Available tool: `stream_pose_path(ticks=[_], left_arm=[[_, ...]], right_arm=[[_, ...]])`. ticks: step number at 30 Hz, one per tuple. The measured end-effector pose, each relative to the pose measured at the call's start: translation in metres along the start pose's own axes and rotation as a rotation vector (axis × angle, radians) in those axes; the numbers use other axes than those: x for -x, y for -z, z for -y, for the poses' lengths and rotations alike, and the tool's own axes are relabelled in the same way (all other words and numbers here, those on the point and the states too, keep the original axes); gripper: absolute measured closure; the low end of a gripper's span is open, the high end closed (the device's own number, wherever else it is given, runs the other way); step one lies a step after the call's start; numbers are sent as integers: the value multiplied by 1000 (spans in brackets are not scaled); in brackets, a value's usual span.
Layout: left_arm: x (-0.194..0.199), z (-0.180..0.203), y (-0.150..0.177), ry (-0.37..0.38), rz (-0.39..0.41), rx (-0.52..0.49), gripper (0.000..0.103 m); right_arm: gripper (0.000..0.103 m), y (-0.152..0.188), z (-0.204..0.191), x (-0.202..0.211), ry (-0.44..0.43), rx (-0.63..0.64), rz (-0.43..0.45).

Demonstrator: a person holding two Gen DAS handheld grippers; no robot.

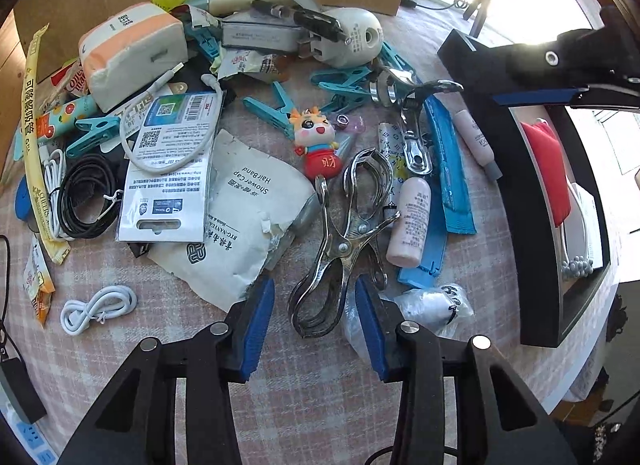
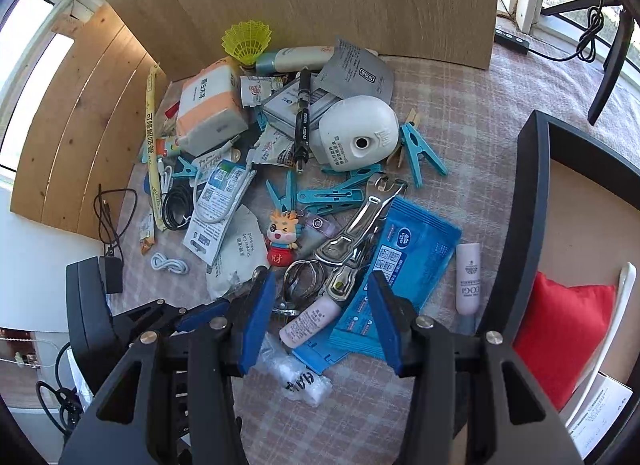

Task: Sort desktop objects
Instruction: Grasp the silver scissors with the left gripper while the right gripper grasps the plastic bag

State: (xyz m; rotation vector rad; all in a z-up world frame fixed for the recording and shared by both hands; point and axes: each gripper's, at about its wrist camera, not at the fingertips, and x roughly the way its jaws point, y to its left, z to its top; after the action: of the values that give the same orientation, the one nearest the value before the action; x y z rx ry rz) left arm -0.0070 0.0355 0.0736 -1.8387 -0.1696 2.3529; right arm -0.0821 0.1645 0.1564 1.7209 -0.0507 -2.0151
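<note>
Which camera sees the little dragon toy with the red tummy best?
The left wrist view shows the dragon toy best: it looks bigger there, and its face, horns and red base are all clear. In the right wrist view the toy is smaller, though also fully in sight, just beyond the right gripper.

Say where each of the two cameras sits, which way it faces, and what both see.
Left wrist: on the left gripper, looking steeply down at the metal clip between its open jaws; the right gripper shows upper right.
Right wrist: on the right gripper, looking steeply down over the blue wipes pack; the left gripper shows lower left.
Shared: the dragon figurine, white camera and black tray.
</note>
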Motion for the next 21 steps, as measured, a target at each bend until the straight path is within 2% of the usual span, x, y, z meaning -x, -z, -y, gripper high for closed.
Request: stream_pose_path(ticks=[4, 10, 16, 21], left_arm=[[9, -4, 6, 25, 20, -4, 66], [-1, -6, 5, 19, -7, -21, 66], [-6, 2, -5, 16, -6, -41, 66], [-17, 7, -11, 8, -40, -70, 69]], right_arm=[[56, 5, -1, 8, -6, 16, -17], [56, 47, -3, -4, -34, 151, -81], [56, 85, -16, -31, 10, 311, -131], [56, 100, -36, -44, 36, 439, -119]])
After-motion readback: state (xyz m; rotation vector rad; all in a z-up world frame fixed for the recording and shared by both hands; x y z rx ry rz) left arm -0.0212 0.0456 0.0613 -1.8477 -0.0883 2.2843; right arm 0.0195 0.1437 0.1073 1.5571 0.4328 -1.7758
